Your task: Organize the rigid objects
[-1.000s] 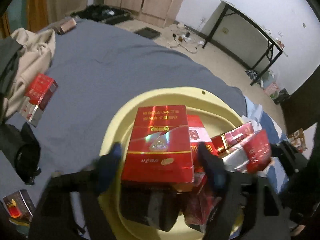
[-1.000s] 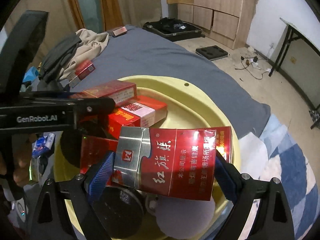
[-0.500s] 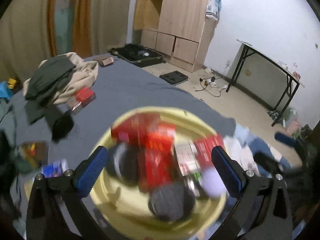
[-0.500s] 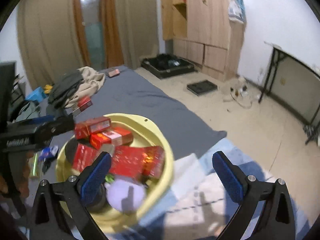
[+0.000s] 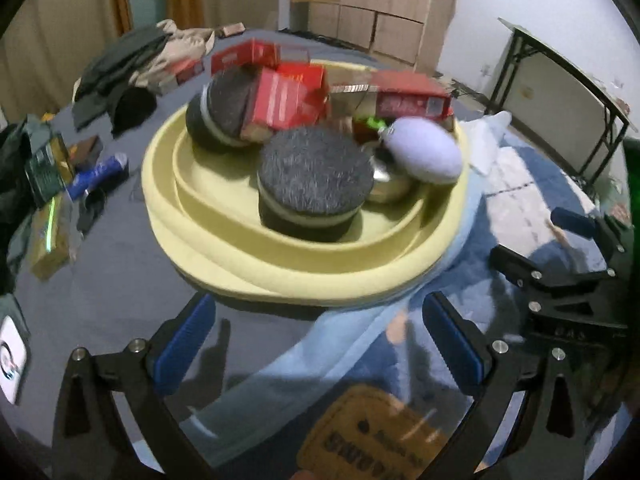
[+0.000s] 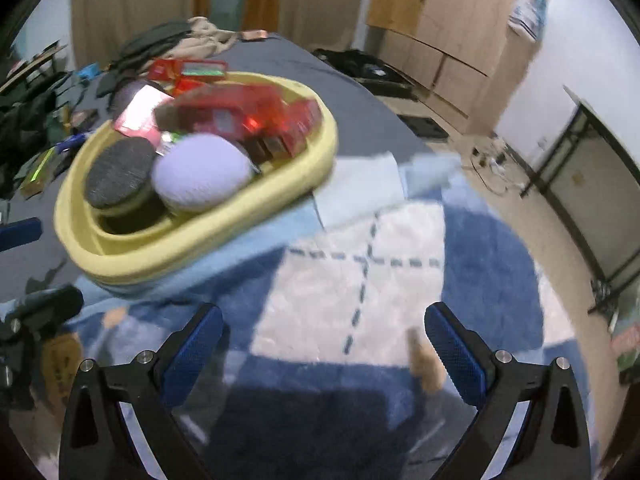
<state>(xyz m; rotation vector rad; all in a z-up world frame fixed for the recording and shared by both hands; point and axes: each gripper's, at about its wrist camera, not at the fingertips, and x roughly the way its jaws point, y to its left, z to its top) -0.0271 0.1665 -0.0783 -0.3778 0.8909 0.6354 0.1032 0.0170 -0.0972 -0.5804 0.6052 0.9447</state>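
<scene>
I see my left gripper [image 5: 316, 344] at the bottom of the left wrist view, tilted steeply down toward the bed, its two blue-padded black fingers [image 5: 182, 344] spread as wide as they go with nothing between them. Beneath it lie a grey bedsheet [image 5: 112, 280] and a blue-and-white fleece blanket [image 5: 520, 184] with a tan sewn-on label [image 5: 380, 436]. Just beyond the fingertips sits the round pale-yellow plastic basin [image 5: 280, 276], resting half on the sheet and half on the blanket. Inside it, blurred, are two round dark-grey fabric-topped tins [image 5: 314, 180], a lilac oval pouch [image 5: 426, 150] and several red cardboard cigarette packs [image 5: 288, 100] piled toward the far rim. To the left of the basin, on the sheet, small loose items are scattered: a blue tube [image 5: 100, 172], a green packet [image 5: 44, 168] and a yellowish box [image 5: 50, 240], with a heap of dark and beige clothes [image 5: 132, 64] farther back. My right gripper [image 6: 324, 344] points down less steeply, over the white checked patch of the blanket [image 6: 352, 280]; its blue pads [image 6: 454, 352] also stand fully apart and empty. From this side the basin [image 6: 208, 232] lies up and to the left, well clear of the fingers, with the lilac pouch [image 6: 202, 174] and one grey tin [image 6: 120, 176] nearest me and the red packs [image 6: 248, 116] behind. At the right edge of the left view I can make out the black frame of the other gripper [image 5: 560, 280], level with the basin's right side.
</scene>
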